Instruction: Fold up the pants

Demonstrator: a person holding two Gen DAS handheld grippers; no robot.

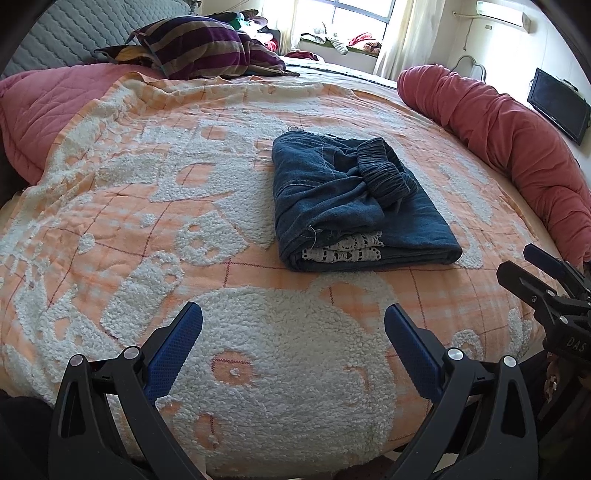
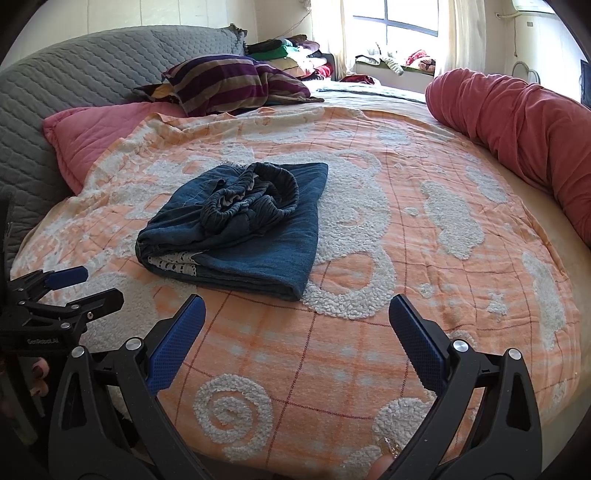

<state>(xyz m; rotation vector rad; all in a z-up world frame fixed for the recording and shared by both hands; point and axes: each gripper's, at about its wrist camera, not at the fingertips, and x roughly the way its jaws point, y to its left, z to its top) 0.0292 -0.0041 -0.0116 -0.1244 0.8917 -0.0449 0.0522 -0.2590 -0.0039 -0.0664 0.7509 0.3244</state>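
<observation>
Pants (image 1: pixel 354 206) lie folded, lower layers hidden except lace edging.

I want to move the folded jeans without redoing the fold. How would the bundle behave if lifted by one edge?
The folded jeans would probably sag and unfold: soft denim layers are only stacked. The elastic waistband sits loose on top, so it may slide off. Pushed across the fuzzy blanket, it would likely drag and bunch.

Home bedroom: bed under orange-and-white blanket (image 1: pixel 147 206), striped pillow (image 1: pixel 207 48), grey quilted headboard (image 2: pixel 85 74), curtained window (image 2: pixel 406 18), wall television (image 1: pixel 557 105).
</observation>
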